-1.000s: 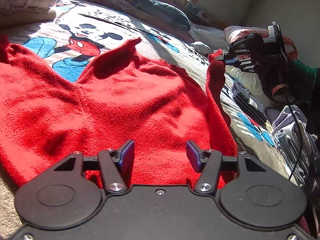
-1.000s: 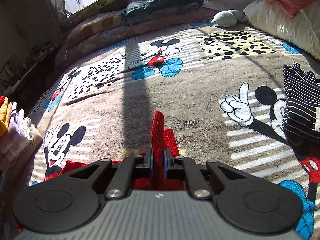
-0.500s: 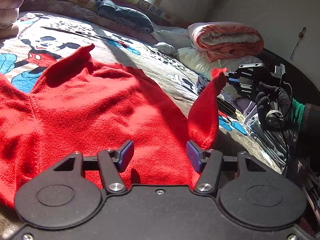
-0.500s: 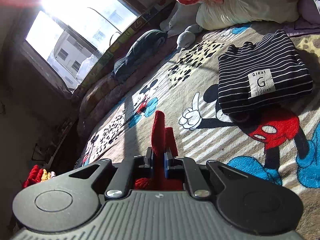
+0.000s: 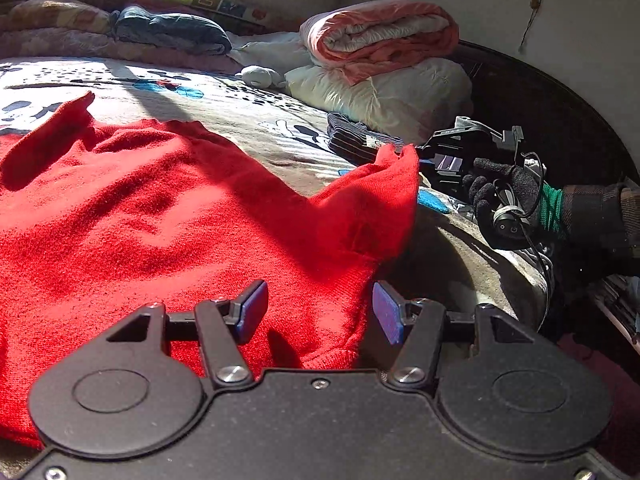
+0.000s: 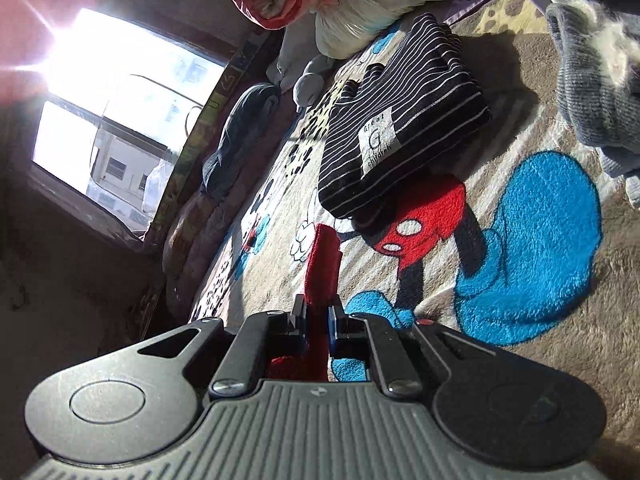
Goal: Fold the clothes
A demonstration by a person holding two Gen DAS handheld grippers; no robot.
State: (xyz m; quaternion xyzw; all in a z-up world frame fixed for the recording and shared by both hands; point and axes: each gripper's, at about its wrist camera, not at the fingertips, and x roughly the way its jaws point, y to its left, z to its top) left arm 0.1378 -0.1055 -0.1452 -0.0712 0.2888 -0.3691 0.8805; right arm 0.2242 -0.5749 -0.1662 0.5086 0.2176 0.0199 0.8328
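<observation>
Left wrist view is showing the left claw [image 5: 320, 308] hanging with its jaws wide apart and nothing between them, just above the near hem of the red sweater [image 5: 168, 216]. That sweater is lying spread on the bed [image 5: 256, 120], its body running away toward 11 o'clock, while one corner is being lifted at 2 o'clock, where the right claw [image 5: 420, 156], held in a gloved hand [image 5: 500, 192], is pinching it. So the raised flap is stretching from the empty claw's right side up to the other claw, and the hem is nearest the left one.

Right wrist view is showing the right claw [image 6: 318, 322] clamped on a strip of red knit that is sticking out toward 12 o'clock past the pads. A folded striped garment [image 6: 404, 128] is lying on the bed at 1 o'clock, well apart. How much cloth is hanging below this claw I cannot tell; probably the fold will have to travel back toward the sweater's body.
</observation>
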